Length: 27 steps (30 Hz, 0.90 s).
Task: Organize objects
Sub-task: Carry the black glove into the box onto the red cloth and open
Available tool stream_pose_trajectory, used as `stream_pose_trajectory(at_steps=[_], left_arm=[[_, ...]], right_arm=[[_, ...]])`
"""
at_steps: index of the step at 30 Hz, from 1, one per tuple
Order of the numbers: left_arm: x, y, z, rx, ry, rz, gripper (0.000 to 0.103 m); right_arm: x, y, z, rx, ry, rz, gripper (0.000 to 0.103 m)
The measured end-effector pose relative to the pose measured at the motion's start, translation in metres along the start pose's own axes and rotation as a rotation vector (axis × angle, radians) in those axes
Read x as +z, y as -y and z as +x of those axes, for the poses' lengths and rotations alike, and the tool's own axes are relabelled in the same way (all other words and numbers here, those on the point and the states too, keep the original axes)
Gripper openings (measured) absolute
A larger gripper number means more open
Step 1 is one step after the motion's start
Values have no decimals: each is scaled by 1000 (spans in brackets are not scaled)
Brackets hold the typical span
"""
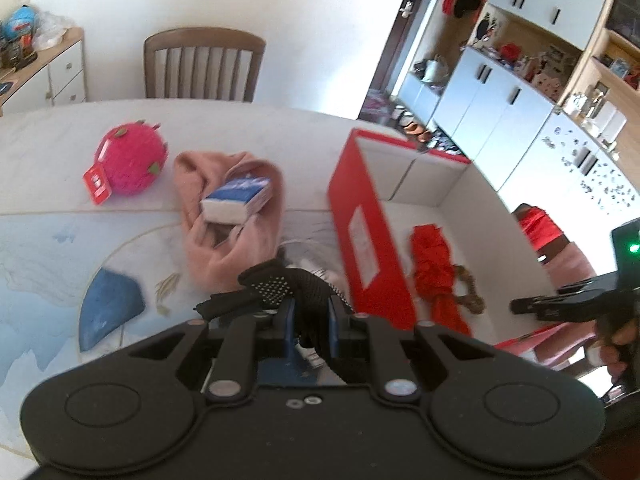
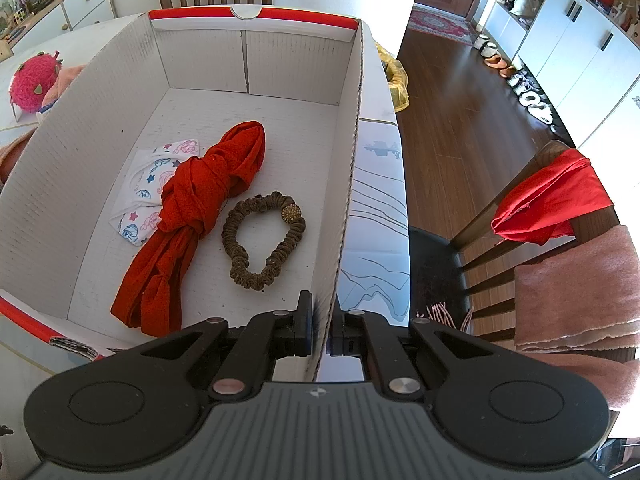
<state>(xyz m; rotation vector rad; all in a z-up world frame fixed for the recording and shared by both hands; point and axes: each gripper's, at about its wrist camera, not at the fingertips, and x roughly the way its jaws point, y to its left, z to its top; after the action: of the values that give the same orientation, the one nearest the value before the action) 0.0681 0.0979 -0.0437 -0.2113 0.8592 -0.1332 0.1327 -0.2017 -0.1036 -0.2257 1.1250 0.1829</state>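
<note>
- The red-and-white cardboard box [image 2: 352, 128] stands open on the table [image 1: 48, 140], right of the loose items in the left wrist view.
- Left to right on the table in that view: a pink fuzzy dragon-fruit toy [image 1: 130, 158] with a red tag, near the far edge; a pink towel [image 1: 232, 216], crumpled, with a blue-and-white tissue pack [image 1: 238, 196] lying on it; then the box.
- Nearer the camera, a blue wedge-shaped piece [image 1: 108, 308] lies at the left, well apart from the towel; whether it is an object or part of the table's print I cannot tell.
- The left gripper [image 1: 312, 312] has its jaws drawn together on a black studded fabric item [image 1: 276, 284], which drapes over the fingertips, lifted above the table just left of the box's red wall.
- Inside the box, left to right in the right wrist view: a white cloth with cartoon prints [image 2: 148, 184], partly under a knotted red scarf [image 2: 196, 216]; then a brown scrunchie with a gold bead [image 2: 264, 236], just beside the scarf.
- The right gripper [image 2: 320, 332] is clamped on the box's right-hand wall at the near corner, one finger inside and one outside.
- Right of the table, a chair [image 2: 532, 172] carries a red cloth [image 2: 556, 200] and a pink blanket [image 2: 576, 292] over its back.
</note>
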Motion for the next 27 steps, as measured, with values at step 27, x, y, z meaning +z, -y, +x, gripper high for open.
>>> stream_pose_trajectory(at_steps=[27], left_arm=[[47, 119, 37, -216, 12, 303, 14]], right_arm=[[-1, 1, 3, 11, -2, 6, 5]])
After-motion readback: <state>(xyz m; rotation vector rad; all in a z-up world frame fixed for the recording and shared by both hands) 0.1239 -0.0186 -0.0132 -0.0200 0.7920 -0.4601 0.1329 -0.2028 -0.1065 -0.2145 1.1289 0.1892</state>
